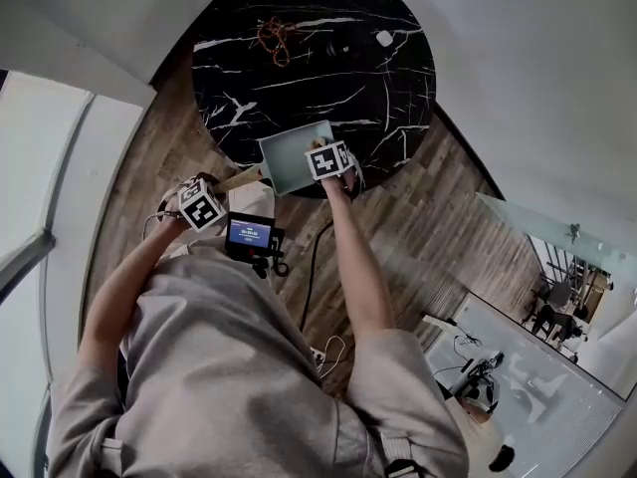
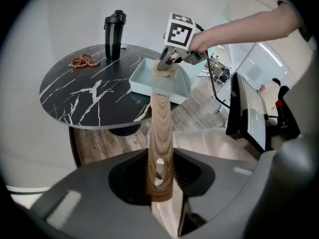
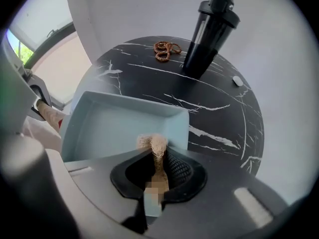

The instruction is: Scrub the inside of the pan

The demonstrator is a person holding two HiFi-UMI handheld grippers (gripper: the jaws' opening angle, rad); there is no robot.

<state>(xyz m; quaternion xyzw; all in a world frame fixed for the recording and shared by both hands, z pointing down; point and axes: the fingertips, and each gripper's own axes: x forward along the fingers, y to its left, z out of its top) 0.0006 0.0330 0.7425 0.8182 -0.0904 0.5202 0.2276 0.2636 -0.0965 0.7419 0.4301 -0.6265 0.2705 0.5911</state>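
A square pale blue pan sits at the near edge of a round black marble table. Its wooden handle sticks out over the floor. My left gripper is shut on the end of that handle. My right gripper points down into the pan at its near right side. It is shut on a tan fibrous scrubber, whose tuft touches the pan's inside by the right wall.
A black bottle, a brown bead string and a small white object lie farther back on the table. A small screen hangs at the person's chest. Wooden floor surrounds the table.
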